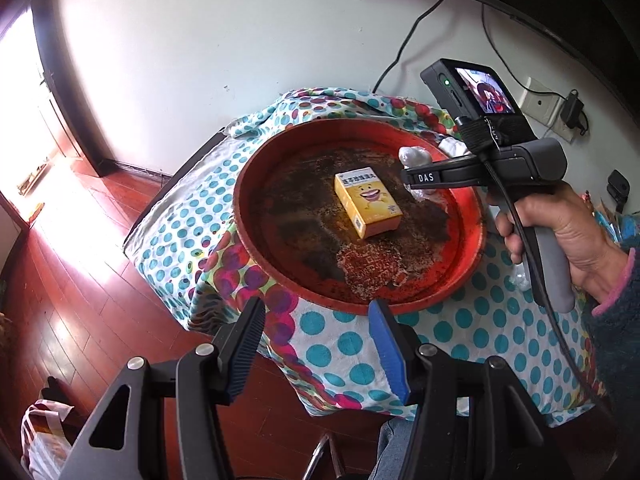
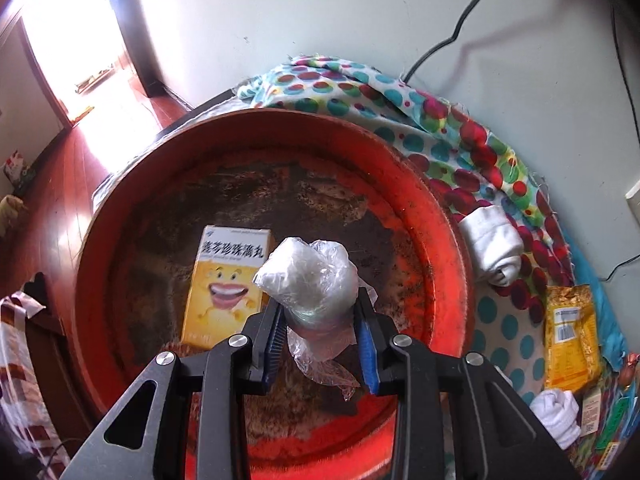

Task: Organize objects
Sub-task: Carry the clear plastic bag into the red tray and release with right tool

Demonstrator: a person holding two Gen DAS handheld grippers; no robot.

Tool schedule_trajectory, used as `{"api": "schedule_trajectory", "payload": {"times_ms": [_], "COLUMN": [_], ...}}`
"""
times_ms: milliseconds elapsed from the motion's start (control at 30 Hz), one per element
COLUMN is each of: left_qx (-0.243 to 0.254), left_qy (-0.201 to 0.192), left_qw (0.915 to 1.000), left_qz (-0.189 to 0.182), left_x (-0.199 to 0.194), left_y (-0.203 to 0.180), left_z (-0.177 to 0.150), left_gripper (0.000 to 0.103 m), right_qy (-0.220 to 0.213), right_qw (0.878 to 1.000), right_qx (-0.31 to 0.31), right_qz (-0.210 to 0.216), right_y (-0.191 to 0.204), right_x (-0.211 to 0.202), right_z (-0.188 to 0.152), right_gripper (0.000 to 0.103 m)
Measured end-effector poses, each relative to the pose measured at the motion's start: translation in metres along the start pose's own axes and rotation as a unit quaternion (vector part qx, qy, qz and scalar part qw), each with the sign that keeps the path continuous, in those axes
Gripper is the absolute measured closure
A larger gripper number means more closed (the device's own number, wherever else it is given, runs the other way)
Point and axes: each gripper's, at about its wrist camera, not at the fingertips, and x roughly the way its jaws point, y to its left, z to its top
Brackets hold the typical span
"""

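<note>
The round red tray sits on a table covered with a dotted cloth. Its worn, dark-stained floor carries one item at rest: a yellow box with a smiling cartoon face, lying flat near the centre.

The right gripper has its jaws clenched on a plastic-wrapped bundle, held over the tray floor just beside the box. Loose wrap hangs below the jaws. The left gripper is empty, jaws released and apart, positioned over the near rim of the tray.

The tray floor is largely bare around the box. Outside the far-right rim, a rolled white sock lies on the cloth close to the rim; a yellow packet and a second white sock lie further right.

The cloth hangs over the near table edge above a red wooden floor. A pale wall stands behind the table, with a black cable running down it.
</note>
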Motion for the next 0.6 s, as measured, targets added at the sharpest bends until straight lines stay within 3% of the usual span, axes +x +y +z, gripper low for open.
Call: {"api": "schedule_trajectory", "payload": {"times_ms": [133, 267, 433, 600], "left_qx": [-0.003, 0.0, 0.001, 0.009], "left_qy": [0.002, 0.002, 0.004, -0.005], "left_qw": [1.0, 1.0, 1.0, 0.9999], "left_qz": [-0.003, -0.005, -0.008, -0.01], "left_x": [0.004, 0.007, 0.01, 0.011], "left_y": [0.001, -0.002, -0.008, -0.023], "left_z": [0.004, 0.007, 0.008, 0.011], "left_gripper": [0.048, 0.048, 0.048, 0.048], "right_qy": [-0.001, -0.01, -0.032, -0.076], "right_qw": [1.0, 1.0, 0.999, 0.996], "right_qx": [-0.002, -0.011, -0.017, -0.019], "right_qz": [-0.004, -0.016, -0.021, -0.03], "right_y": [0.0, 0.003, 0.001, -0.016], "right_x": [0.007, 0.007, -0.006, -0.055], "right_z": [0.008, 0.012, 0.006, -0.033], "right_gripper": [0.069, 0.042, 0.041, 0.041]}}
